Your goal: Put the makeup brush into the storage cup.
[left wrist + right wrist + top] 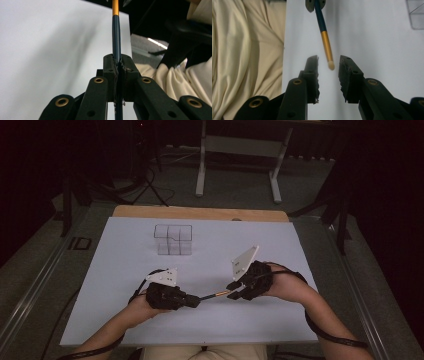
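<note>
Brush (325, 37) tip between parted right tool (329, 65) jaws

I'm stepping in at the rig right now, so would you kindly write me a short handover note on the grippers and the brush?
Left gripper: shut on the dark handle of the brush, holding it above the white board.
Right gripper: open; the brush's pale tip lies between its jaws, untouched.
Clear compartment box: stands at the far side of the board, apart from both grippers; nothing visible inside it.
Done: the brush is off the board and in the left gripper's hold.
Left: probably setting the brush into the box, with the left gripper or after a handover; that is my guess.
</note>
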`<state>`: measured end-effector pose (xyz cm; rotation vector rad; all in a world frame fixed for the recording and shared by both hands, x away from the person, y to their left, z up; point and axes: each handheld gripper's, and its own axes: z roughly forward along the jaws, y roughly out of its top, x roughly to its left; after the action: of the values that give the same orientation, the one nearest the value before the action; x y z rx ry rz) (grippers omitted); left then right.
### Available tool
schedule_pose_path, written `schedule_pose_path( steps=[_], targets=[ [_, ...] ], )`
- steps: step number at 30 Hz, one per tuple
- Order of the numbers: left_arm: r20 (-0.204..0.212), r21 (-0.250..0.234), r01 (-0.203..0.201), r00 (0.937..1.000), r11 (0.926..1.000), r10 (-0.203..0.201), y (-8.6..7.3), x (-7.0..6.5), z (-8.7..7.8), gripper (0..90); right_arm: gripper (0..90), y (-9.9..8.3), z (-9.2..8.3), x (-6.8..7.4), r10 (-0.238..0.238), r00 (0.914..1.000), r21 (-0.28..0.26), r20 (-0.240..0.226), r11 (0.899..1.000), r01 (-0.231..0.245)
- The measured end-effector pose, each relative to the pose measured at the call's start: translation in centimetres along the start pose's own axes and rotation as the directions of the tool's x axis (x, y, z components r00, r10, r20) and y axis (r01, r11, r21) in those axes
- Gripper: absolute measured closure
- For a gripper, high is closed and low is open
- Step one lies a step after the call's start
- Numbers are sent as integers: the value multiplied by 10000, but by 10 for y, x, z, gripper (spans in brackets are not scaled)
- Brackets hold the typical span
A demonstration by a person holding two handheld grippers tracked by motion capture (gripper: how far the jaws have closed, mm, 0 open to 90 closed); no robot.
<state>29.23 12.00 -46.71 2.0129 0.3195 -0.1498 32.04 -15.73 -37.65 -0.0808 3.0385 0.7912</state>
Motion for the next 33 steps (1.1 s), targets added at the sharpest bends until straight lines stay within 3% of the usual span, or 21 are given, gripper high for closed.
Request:
schedule_pose_path(
  steps=[3,8,17,24,33],
  targets=[
    [118,-148,-28,9999,9999,30,0,-1,0,857,699,0,-2,1,-110,9999,-330,89,9994,113],
    [62,-108,-80,9999,9999,81,2,-1,3,857,759,3,0,3,-366,9993,-353,79,9987,368],
    [112,-118,-167,9998,9998,168,4,-2,4,856,813,4,5,0,-197,9996,-207,-178,9996,193],
    [341,152,-270,9991,9995,264,4,-3,9,854,849,5,9,1,-294,9963,454,-814,9984,332],
    [568,332,-299,9980,9990,279,3,-3,14,848,854,2,11,1,-314,9914,648,-1273,9971,399]
  ],
)
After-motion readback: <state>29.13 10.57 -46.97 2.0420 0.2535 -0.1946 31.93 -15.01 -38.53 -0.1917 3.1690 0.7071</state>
